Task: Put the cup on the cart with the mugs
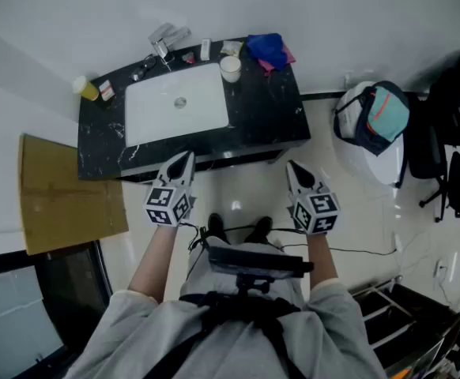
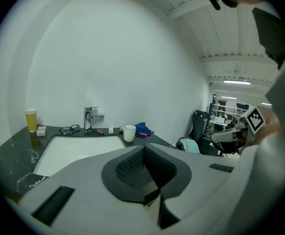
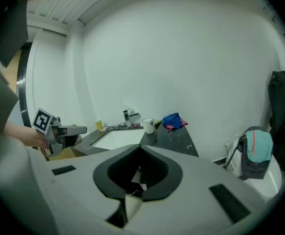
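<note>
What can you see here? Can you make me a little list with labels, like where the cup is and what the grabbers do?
place: black counter with a white sink
cup: white cup, upright on the counter by the sink's far right corner, beside a blue cloth
left gripper: shut, empty, in front of the counter
right gripper: shut, empty, apart from the cup

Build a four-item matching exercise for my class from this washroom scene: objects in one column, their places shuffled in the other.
Things:
1 white cup
2 yellow drink
3 blue cloth
4 backpack

Places:
A far left corner of the counter
B beyond the counter's right end
C just right of the sink
D counter's far right corner

Pairs: 1-C, 2-A, 3-D, 4-B.
</note>
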`<act>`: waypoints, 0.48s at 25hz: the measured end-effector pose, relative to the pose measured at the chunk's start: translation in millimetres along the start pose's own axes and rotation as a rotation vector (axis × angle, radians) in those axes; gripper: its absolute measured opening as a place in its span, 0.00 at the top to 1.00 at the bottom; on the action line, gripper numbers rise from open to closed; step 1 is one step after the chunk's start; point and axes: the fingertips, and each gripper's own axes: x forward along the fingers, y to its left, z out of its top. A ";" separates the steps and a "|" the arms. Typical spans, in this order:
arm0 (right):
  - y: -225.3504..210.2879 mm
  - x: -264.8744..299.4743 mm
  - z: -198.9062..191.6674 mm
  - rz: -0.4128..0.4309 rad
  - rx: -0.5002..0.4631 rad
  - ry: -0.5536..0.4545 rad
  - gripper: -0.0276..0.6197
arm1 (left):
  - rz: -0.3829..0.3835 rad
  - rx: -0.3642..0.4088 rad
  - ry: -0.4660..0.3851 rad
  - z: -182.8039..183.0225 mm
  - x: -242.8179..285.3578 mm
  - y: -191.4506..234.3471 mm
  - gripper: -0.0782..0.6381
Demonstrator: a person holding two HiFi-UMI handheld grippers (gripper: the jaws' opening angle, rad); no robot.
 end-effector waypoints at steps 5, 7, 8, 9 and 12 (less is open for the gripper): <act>-20.4 -9.1 9.2 0.036 -0.041 0.012 0.96 | 0.008 -0.002 0.005 7.2 21.1 -31.1 0.89; -26.9 -8.8 11.9 0.050 -0.050 0.014 0.96 | 0.002 0.003 0.003 16.0 29.0 -37.6 0.89; -30.3 -7.7 14.0 0.054 -0.053 0.015 0.96 | -0.001 0.005 0.002 21.2 33.0 -38.7 0.89; -32.9 -6.0 16.5 0.056 -0.054 0.014 0.96 | -0.005 0.007 0.005 26.2 36.7 -38.8 0.89; -35.7 3.7 26.6 0.067 -0.051 0.013 0.96 | -0.018 0.025 0.018 38.6 49.3 -35.4 0.89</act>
